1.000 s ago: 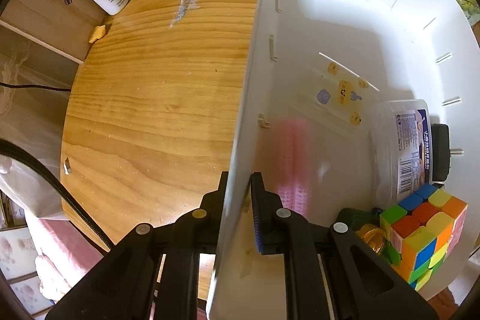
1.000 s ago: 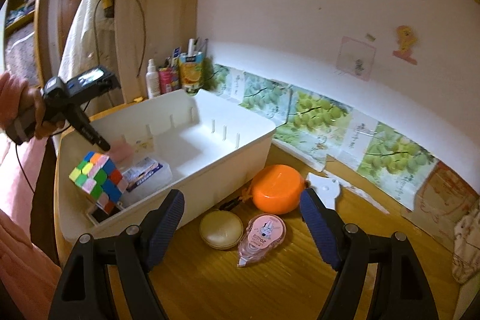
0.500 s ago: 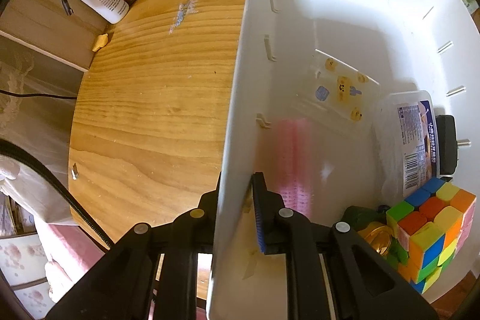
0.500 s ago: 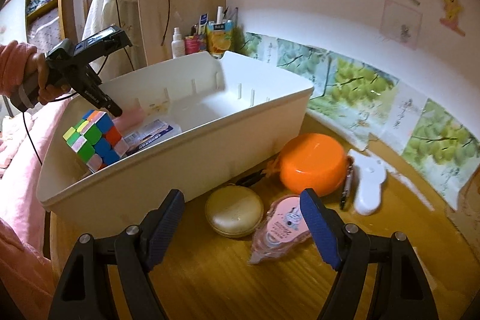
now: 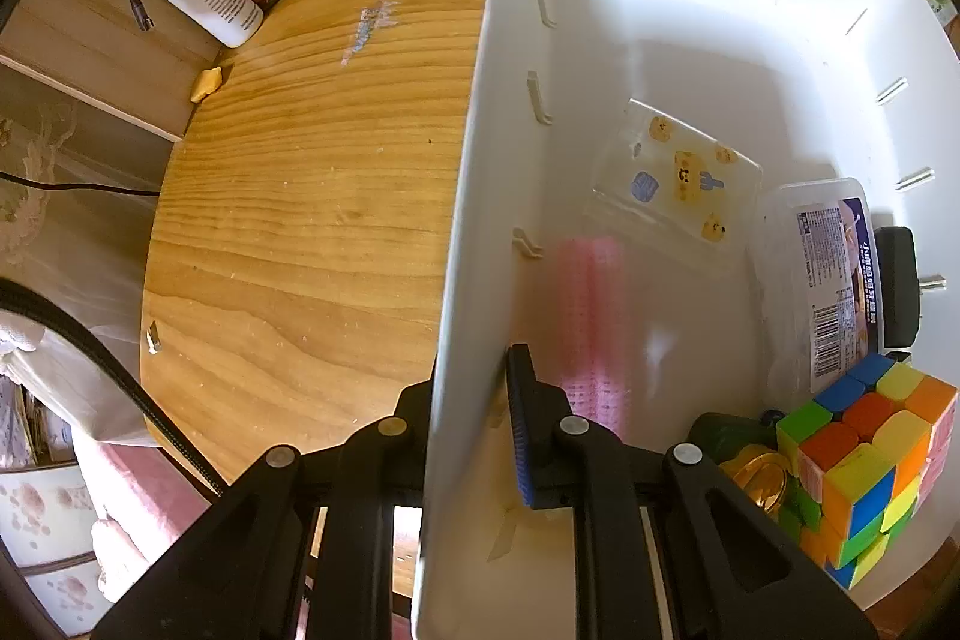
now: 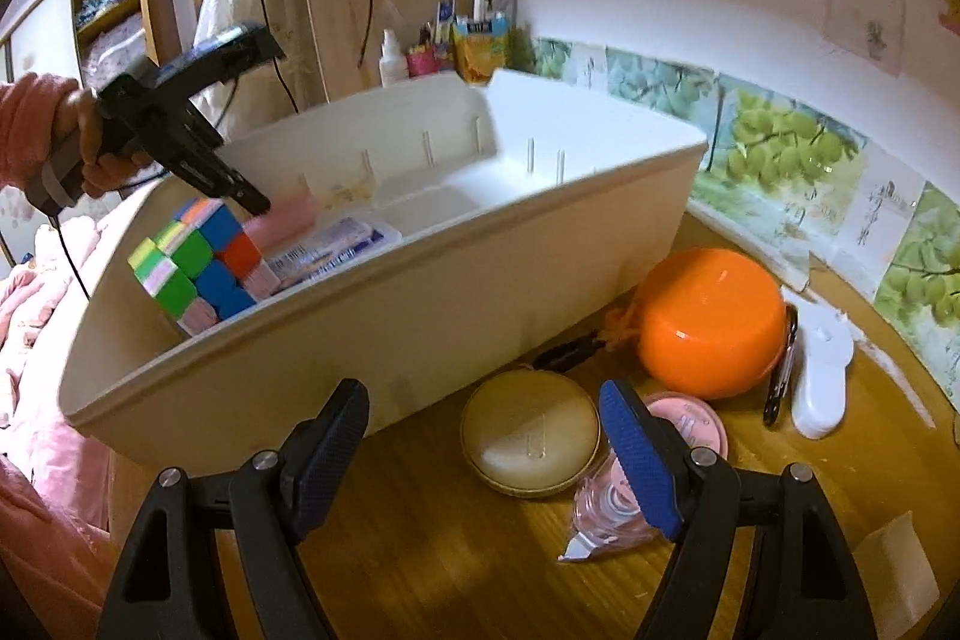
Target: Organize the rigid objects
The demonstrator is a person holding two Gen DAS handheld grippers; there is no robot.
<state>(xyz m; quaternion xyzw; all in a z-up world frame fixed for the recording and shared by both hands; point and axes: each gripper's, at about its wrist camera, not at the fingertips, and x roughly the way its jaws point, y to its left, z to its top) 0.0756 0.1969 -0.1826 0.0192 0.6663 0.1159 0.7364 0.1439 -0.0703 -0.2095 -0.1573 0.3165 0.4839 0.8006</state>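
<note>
Two grippers: the left gripper (image 5: 468, 400) has its jaws clamped on the near wall of the white bin (image 6: 384, 316); the right gripper (image 6: 486, 454) hangs wide open, holding nothing.
Change: over the last second the bin has swung and tipped in the left gripper's hold, and the right gripper has closed in on the loose items at lower right.
Meaning: likely repositioning the bin to receive more.
Already inside: speed cube (image 6: 192, 268), clear labelled box (image 5: 834, 280).
Outside on the counter: round beige case (image 6: 531, 433), orange round case (image 6: 711, 322), correction tape (image 6: 624, 496).
Writing: box label print too small to read.
</note>
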